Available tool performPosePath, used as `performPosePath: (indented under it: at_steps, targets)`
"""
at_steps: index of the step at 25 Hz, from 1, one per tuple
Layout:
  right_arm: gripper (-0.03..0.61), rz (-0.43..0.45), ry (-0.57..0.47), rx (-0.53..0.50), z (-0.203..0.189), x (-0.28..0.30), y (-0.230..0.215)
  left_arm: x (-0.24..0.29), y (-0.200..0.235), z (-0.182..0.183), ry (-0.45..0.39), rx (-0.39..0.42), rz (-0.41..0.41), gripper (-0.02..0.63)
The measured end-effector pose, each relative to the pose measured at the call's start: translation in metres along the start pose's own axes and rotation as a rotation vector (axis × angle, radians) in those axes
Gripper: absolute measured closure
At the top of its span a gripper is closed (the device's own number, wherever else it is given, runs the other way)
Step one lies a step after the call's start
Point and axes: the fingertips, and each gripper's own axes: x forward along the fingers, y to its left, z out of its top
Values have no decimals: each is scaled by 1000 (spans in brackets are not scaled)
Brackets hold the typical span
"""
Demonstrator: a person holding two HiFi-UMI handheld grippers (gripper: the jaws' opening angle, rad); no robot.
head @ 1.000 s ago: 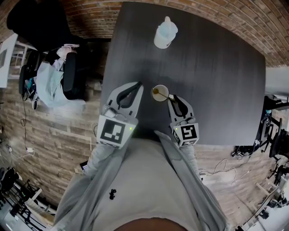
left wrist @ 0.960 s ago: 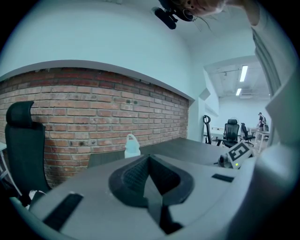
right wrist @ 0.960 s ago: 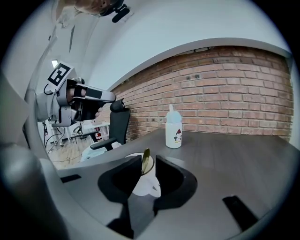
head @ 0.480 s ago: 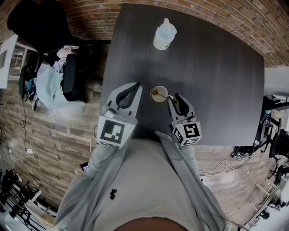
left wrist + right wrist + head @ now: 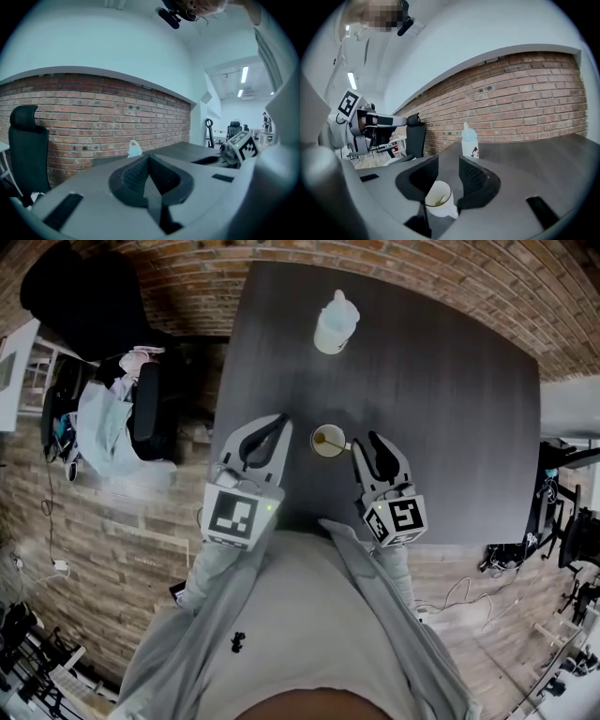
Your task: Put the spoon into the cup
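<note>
Right hand-held gripper [image 5: 373, 448], centre of frame: jaws have just been opening and now stand apart, with nothing between the pads. The white round cup [image 5: 329, 441] stands on the dark grey counter [image 5: 450, 409] just left of its tips. The small yellowish spoon [image 5: 323, 437] rests inside the cup. Left hand-held gripper [image 5: 265, 432]: jaws together, empty.

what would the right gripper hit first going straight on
Probably the cup, low between the jaws of the right gripper, which have just been opening and grip nothing; depth is unclear.
</note>
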Motion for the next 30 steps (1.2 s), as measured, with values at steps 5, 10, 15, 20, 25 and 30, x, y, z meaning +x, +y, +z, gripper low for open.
performPosePath:
  at_steps: [5, 10, 15, 20, 25, 30]
  targets:
    - [449, 1, -84, -35, 42, -7, 5, -5, 0, 9, -12, -20, 7, 594]
    - [449, -13, -138, -76, 76, -19, 8, -12, 2, 19, -34, -13, 11, 595]
    - [449, -37, -183, -115, 103, -32, 11, -23, 8, 29, -72, 29, 20, 594]
    - [451, -38, -215, -112, 117, -46, 23, -40, 14, 37, -92, 14, 54, 594]
    - [478, -34, -242, -119, 124, -57, 34, -56, 21, 40, -103, 16, 81, 595]
    - [535, -42, -279, -118, 129, -69, 41, -66, 21, 41, -111, -3, 87, 594]
